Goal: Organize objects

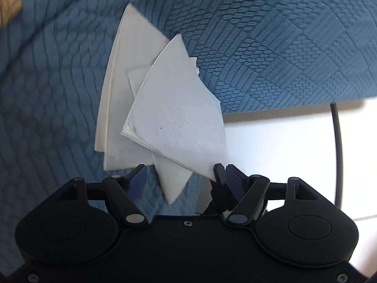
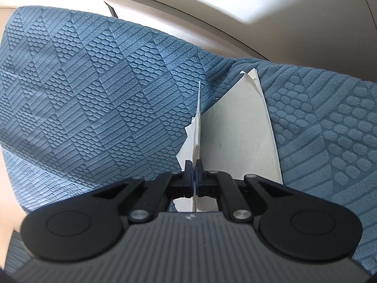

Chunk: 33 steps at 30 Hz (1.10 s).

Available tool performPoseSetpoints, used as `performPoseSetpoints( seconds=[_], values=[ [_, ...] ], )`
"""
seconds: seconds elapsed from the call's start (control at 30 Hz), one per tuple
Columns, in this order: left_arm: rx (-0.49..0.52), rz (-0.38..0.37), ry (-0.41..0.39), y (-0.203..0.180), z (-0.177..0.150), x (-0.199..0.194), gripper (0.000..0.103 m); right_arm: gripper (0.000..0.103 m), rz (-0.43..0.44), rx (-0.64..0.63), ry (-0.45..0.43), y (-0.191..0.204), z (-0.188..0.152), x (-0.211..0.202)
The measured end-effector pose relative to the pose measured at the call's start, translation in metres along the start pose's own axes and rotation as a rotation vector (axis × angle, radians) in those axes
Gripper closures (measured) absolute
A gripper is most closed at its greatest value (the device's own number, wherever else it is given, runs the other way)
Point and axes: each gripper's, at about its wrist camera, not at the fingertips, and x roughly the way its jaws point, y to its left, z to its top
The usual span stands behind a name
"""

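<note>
The folded white paper sheets [image 1: 174, 115] are light and limp, thin enough to bend under their own weight and to slide over one another; a pinch on a doubled corner or folded edge, where several layers stack, should hold best, and a hard squeeze would only crease them. One folded sheet is lifted above the blue textured bedspread [image 1: 271, 47], near its edge where white floor [image 1: 271, 141] shows beyond; more sheets [image 1: 122, 89] lie fanned on the bedspread under and beside it.

The right tool [image 2: 194, 172] is clamped together on the lower corner of the lifted sheet [image 2: 197, 127], which stands edge-on from its fingers; it points forward and down across the bedspread. The left tool [image 1: 181, 176] is apart, its fingers spread wide with nothing between them; it hovers close over the fan, and a black fingertip at the sheet's corner beside its right finger is probably the right tool's.
</note>
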Motion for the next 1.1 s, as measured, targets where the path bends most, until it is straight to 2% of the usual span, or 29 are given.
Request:
performPoseSetpoints(
  seconds=[0.07,0.17,0.27,0.37,0.43,0.5,0.57,0.73,0.9,1.1],
  values=[
    [-0.053,-0.020,0.003,0.005,0.002,0.007,0.032,0.099,0.011,-0.015,0.001,0.003,0.000,-0.004],
    [-0.075,-0.036,0.020,0.005,0.005,0.017,0.032,0.099,0.014,-0.009,0.005,0.004,-0.001,-0.010],
    [-0.099,-0.041,0.029,0.006,0.006,0.024,0.036,0.099,0.015,0.001,0.003,0.007,0.000,-0.016],
    [-0.121,-0.039,0.014,0.010,0.011,0.024,0.046,0.099,0.013,-0.001,-0.003,0.010,0.000,-0.021],
    [-0.128,-0.033,-0.006,0.012,0.014,0.018,0.056,0.099,-0.004,-0.014,-0.001,0.013,-0.001,-0.022],
    [-0.130,-0.033,-0.029,0.012,0.014,0.010,0.059,0.099,-0.041,-0.036,0.013,0.017,-0.002,-0.021],
    [-0.096,-0.030,-0.041,0.007,0.015,0.003,0.065,0.098,-0.076,-0.057,0.024,0.020,-0.003,-0.020],
    [-0.002,0.034,-0.061,-0.008,0.018,-0.007,0.095,0.098,-0.111,-0.128,0.014,0.036,-0.008,-0.025],
    [0.150,0.097,-0.063,-0.036,0.016,-0.018,0.096,0.098,-0.128,-0.222,0.007,0.059,-0.014,-0.032],
    [0.207,0.102,-0.056,-0.054,0.011,-0.042,0.096,0.098,-0.106,-0.309,0.013,0.089,-0.026,-0.051]
  ],
)
